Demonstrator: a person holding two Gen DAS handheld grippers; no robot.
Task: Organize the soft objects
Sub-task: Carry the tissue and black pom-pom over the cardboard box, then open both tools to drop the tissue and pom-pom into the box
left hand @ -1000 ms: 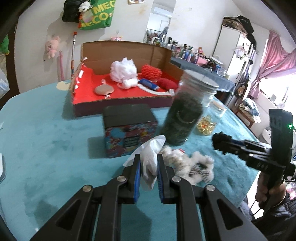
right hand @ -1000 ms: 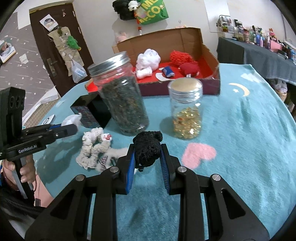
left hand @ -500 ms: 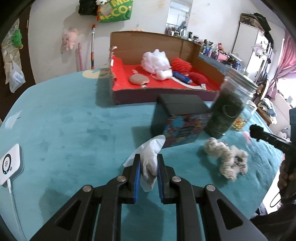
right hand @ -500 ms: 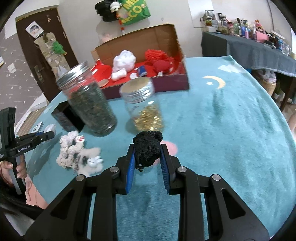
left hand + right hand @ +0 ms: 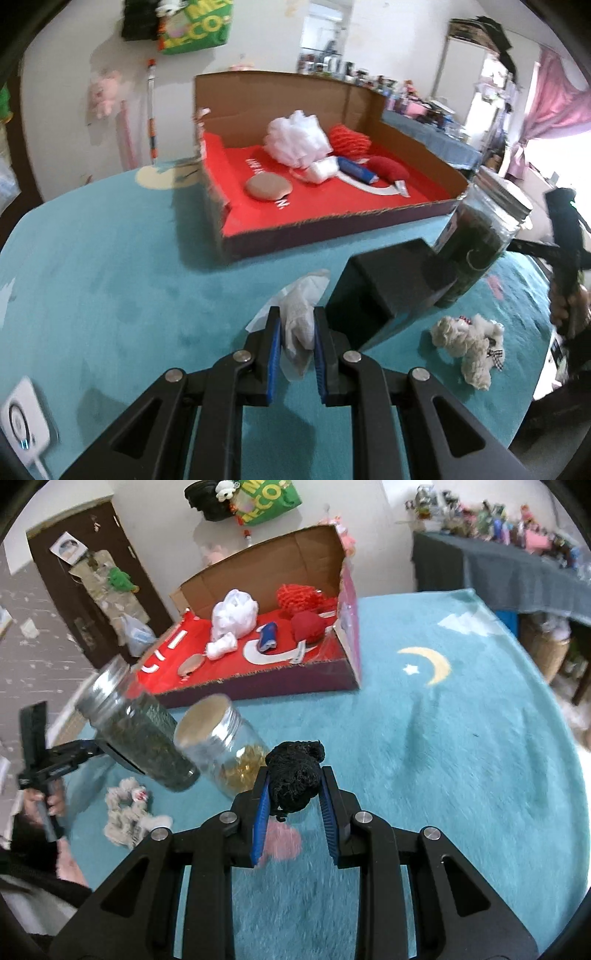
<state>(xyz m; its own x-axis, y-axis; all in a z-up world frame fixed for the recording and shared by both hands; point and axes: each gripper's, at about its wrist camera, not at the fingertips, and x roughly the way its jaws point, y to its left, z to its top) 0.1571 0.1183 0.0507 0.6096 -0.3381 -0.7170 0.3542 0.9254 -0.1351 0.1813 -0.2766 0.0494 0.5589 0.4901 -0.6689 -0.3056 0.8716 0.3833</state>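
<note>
My left gripper (image 5: 295, 325) is shut on a crumpled white tissue (image 5: 301, 314), held above the teal tablecloth in front of the cardboard box (image 5: 332, 225). My right gripper (image 5: 293, 779) is shut on a black knitted ball (image 5: 295, 771), held above the cloth near the jars. The box has a red floor and holds a white pouf (image 5: 297, 138), a red mesh ball (image 5: 349, 142), a red pad (image 5: 388, 168), a blue tube (image 5: 356, 173) and a tan disc (image 5: 267, 186). A cream woolly toy (image 5: 469, 343) lies on the cloth; it also shows in the right wrist view (image 5: 127, 812).
A black tin (image 5: 391, 291) stands just right of my left gripper. A tall jar of dark leaves (image 5: 140, 727) and a smaller jar of gold bits (image 5: 225, 738) stand between the grippers. A white device (image 5: 22, 428) lies at the cloth's left edge.
Both grippers have moved closer to the box, each keeping its hold. The left view has swung so the box is larger and the black tin nearer. The right view has tilted.
</note>
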